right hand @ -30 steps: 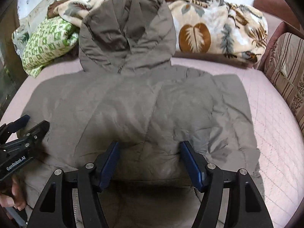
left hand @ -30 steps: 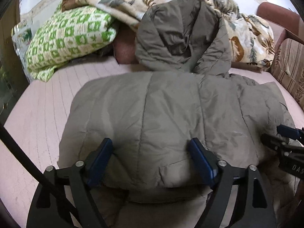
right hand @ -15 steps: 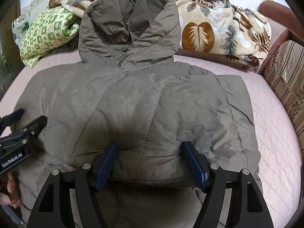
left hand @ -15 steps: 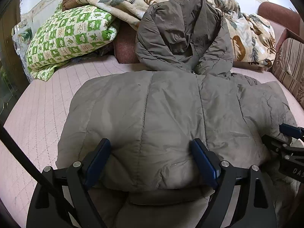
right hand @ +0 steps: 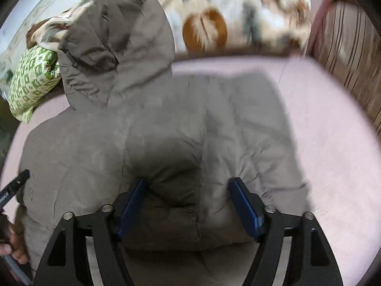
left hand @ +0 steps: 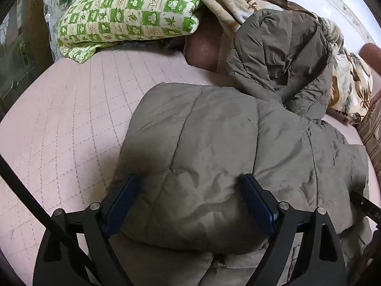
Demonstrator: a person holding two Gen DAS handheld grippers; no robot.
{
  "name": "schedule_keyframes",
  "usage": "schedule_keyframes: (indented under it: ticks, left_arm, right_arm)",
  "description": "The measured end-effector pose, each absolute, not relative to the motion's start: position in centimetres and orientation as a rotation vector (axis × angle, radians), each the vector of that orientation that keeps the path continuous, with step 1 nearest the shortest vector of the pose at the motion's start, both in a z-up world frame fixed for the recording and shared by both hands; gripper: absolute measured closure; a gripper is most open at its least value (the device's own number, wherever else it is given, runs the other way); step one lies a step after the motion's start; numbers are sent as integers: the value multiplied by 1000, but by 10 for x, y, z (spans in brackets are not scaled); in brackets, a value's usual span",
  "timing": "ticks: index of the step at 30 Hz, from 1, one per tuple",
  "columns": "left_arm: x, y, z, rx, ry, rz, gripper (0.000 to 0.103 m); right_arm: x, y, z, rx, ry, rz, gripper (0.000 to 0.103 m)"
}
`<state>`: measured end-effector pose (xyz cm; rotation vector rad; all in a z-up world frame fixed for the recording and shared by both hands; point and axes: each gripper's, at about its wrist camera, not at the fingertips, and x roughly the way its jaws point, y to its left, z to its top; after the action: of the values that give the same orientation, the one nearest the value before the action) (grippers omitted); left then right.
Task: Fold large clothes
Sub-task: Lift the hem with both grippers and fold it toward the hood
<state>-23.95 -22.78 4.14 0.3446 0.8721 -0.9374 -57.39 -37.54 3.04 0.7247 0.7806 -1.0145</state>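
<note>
A large olive-grey puffer jacket (left hand: 226, 138) lies on the pink quilted bed, its hood (left hand: 281, 47) against the bedding at the back; it also shows in the right wrist view (right hand: 152, 133). The jacket's lower part is folded up over its body. My left gripper (left hand: 188, 205) is open, its blue pads on either side of the folded edge near the jacket's left side. My right gripper (right hand: 188, 202) is open, straddling the folded edge near the right side. The right wrist view is motion-blurred.
A green-and-white patterned pillow (left hand: 128, 16) lies at the back left. A leaf-print blanket (right hand: 238, 16) is heaped at the back. A striped cushion (right hand: 350, 54) stands on the right. The pink bed sheet (left hand: 64, 119) stretches left of the jacket and also to its right (right hand: 328, 147).
Both grippers have moved forward over the bed, carrying the jacket's bottom edge up over its body. The left view has swung left, the right view right.
</note>
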Motion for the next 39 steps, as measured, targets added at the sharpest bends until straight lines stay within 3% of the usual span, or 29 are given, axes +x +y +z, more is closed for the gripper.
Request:
schedule_keyframes:
  ticks: [16,27,39]
  left_arm:
    - [-282,-216,86,302,643,-1040,14]
    - [-334,-240,47,532,639,-1105,14]
    - [-331,-244,34,559,668,-1079,8]
  right_arm:
    - [-555,-332,85,443,636,-1044,19]
    - [-515,-325,45,449,816,-929,19]
    - [-506,-322,34,405,875,-939,13]
